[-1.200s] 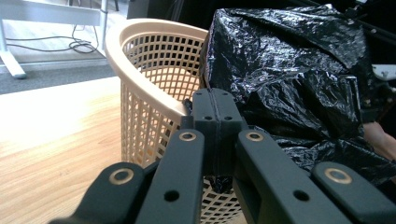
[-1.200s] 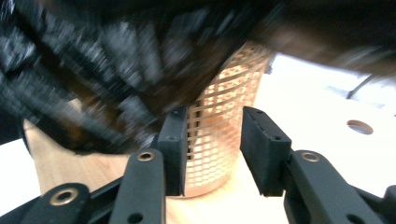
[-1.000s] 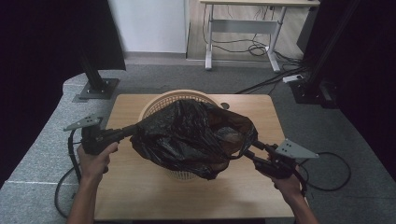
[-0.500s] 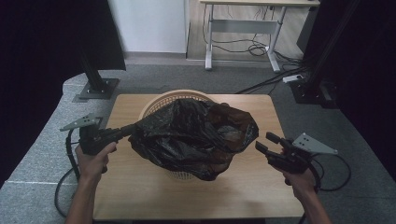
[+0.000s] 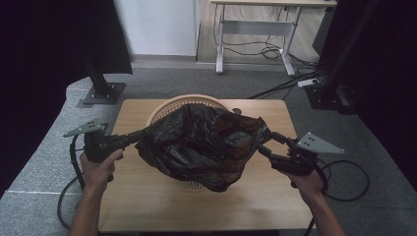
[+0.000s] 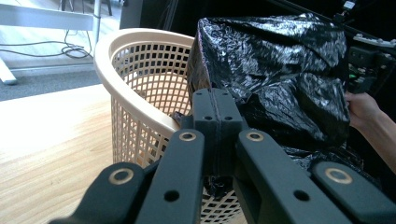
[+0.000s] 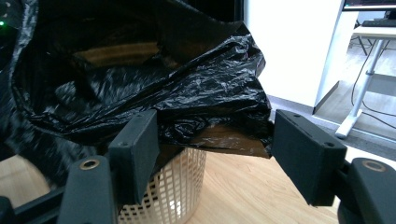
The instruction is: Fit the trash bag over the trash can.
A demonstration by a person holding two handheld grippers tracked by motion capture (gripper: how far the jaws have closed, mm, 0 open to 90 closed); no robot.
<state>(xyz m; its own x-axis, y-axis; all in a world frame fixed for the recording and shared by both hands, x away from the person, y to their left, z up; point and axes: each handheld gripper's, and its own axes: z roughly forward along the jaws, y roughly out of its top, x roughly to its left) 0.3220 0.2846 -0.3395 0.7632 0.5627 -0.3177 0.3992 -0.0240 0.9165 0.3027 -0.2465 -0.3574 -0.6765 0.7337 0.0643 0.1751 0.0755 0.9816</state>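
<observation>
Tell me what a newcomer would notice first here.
A crinkled black plastic bag drapes over a beige lattice plastic basket at the middle of the wooden table. The left tool pinches the bag's edge; the right tool, jaws just opened, stands at its other side.

The basket stands mid-table, with the bag draped over it. The left gripper is at the bag's left edge, the right gripper at its right edge. A desk stands behind the table.
</observation>
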